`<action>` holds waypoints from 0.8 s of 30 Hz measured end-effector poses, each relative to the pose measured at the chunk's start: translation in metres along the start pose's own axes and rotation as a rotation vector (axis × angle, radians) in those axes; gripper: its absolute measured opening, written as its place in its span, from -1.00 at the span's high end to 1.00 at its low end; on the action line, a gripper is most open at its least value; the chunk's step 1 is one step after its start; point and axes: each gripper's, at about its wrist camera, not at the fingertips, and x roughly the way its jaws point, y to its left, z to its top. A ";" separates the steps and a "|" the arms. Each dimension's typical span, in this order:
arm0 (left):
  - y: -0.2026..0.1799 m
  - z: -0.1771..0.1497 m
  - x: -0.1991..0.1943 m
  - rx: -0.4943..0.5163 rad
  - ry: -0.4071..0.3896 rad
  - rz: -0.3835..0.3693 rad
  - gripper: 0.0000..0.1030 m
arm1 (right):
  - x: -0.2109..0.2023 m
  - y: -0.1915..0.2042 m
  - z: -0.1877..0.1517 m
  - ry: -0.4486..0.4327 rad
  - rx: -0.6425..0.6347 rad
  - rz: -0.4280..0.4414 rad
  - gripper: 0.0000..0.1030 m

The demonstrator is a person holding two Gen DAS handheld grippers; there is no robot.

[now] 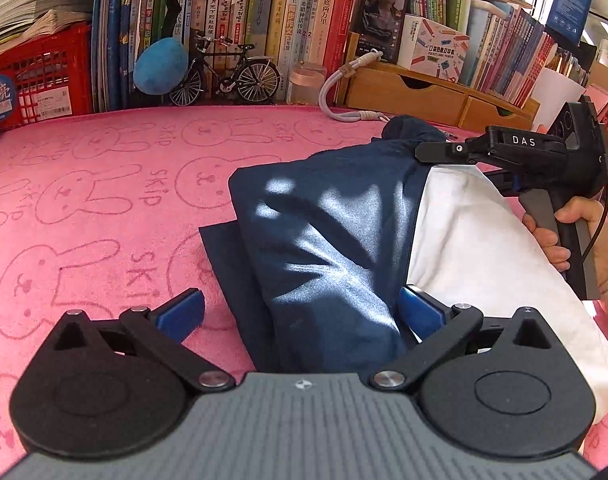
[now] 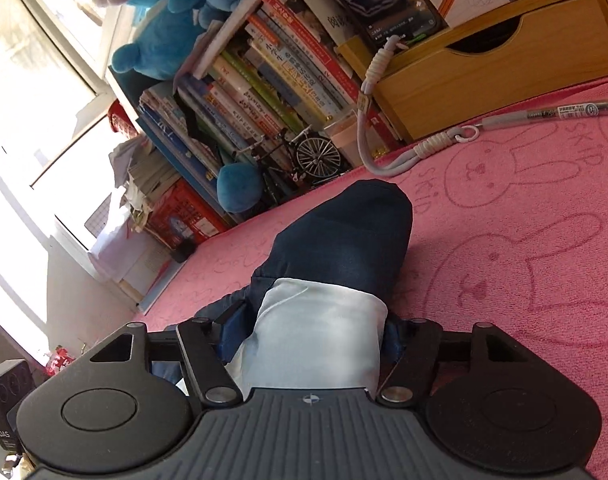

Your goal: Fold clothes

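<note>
Open passage: the pink rabbit-print cloth [image 1: 84, 184] lies bare from 9 to 11 o'clock of the left gripper [image 1: 300, 312], up to the back edge. Obstructions at 12 o'clock along that edge: red crate [image 1: 36, 80], blue plush [image 1: 160, 65], model bicycle [image 1: 228, 74], book row [image 1: 244, 12]. At 1 o'clock: white cord [image 1: 336, 92] and wooden drawer unit [image 1: 424, 92]. The folded garment [image 1: 324, 232] fills the centre (its bulk sits between the spread jaws). The right gripper [image 1: 440, 152] and hand [image 1: 564, 232] block 2 to 3 o'clock. A pen [image 2: 576, 112] lies on the cloth.
</note>
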 end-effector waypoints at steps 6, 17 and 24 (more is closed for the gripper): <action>-0.003 -0.016 -0.022 -0.005 -0.022 0.027 -1.00 | -0.047 0.047 -0.002 -0.116 -0.219 -0.235 -0.79; -0.039 -0.033 -0.078 0.058 -0.062 0.124 -1.00 | -0.105 0.164 -0.115 -0.035 -0.604 -0.264 -0.96; -0.049 -0.047 -0.097 0.017 -0.039 0.172 -1.00 | -0.075 0.205 -0.196 0.090 -0.697 -0.224 -0.97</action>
